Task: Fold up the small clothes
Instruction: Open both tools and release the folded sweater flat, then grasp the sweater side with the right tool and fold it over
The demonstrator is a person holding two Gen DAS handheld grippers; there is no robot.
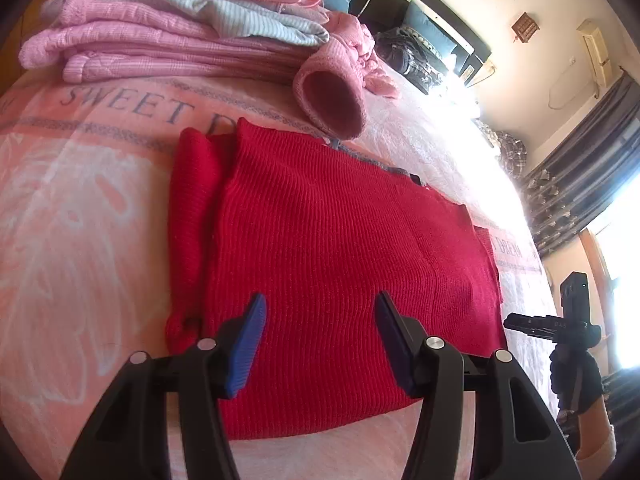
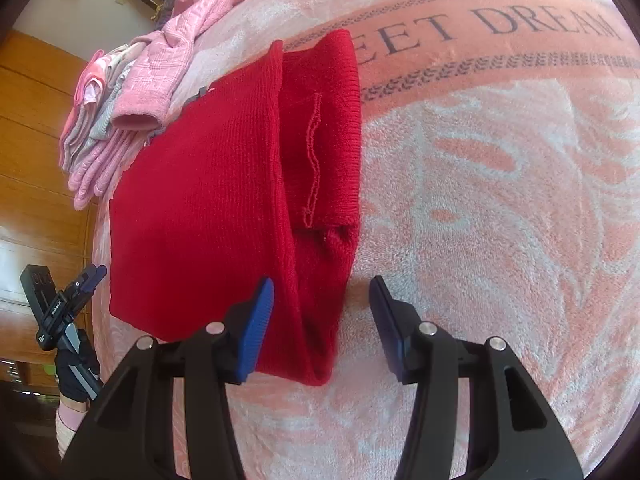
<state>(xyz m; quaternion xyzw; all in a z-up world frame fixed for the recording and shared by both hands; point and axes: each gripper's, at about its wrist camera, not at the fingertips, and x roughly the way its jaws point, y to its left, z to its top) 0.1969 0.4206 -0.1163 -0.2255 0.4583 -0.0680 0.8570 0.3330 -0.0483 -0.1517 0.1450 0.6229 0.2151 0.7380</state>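
A red knitted garment [image 1: 320,248] lies flat on the pink bedspread [image 1: 80,240], partly folded, with a sleeve tucked along its left side. My left gripper [image 1: 320,340] hovers open over its near edge, nothing between the blue pads. In the right wrist view the same red garment [image 2: 208,184] shows a folded-in sleeve with a visible seam. My right gripper [image 2: 322,320] is open above that sleeve's near end and holds nothing. Each gripper appears in the other's view: the right gripper [image 1: 560,320] at the far right, the left gripper [image 2: 76,292] at the far left.
A stack of folded pink and pale blue clothes [image 1: 168,28] sits at the back of the bed, with a loose pink sweater sleeve [image 1: 332,96] just beyond the red garment. Curtains [image 1: 580,184] and a bright window stand to the right. A wooden wardrobe [image 2: 32,120] stands behind.
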